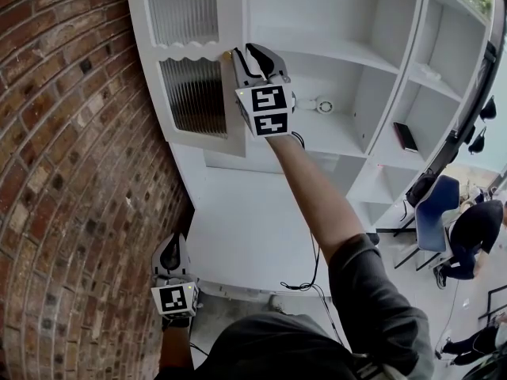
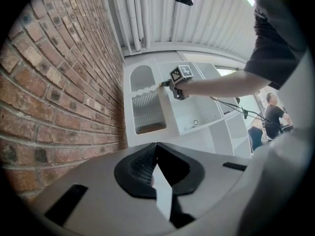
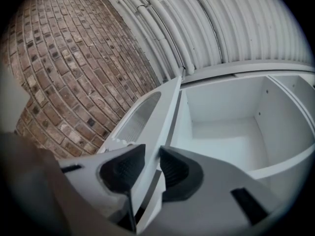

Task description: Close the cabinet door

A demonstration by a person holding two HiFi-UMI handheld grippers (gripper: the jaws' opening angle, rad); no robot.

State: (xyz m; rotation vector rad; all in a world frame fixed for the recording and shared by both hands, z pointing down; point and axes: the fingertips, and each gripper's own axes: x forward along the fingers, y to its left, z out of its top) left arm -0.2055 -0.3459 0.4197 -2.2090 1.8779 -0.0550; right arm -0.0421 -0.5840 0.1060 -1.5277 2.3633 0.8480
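Cabinet door point(image 1: 194, 93), white with ribbed glass, stands ajar, edge pinched in right gripper point(image 1: 244, 52); left gripper point(image 1: 171, 244) closed, empty

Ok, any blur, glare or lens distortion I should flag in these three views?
Head view: sharp, evenly lit, fisheye bows the red brick wall. Left gripper view: black vignette corners, washed-out window. Right gripper view: soft at the fingers clamping the white ribbed-glass cabinet door.
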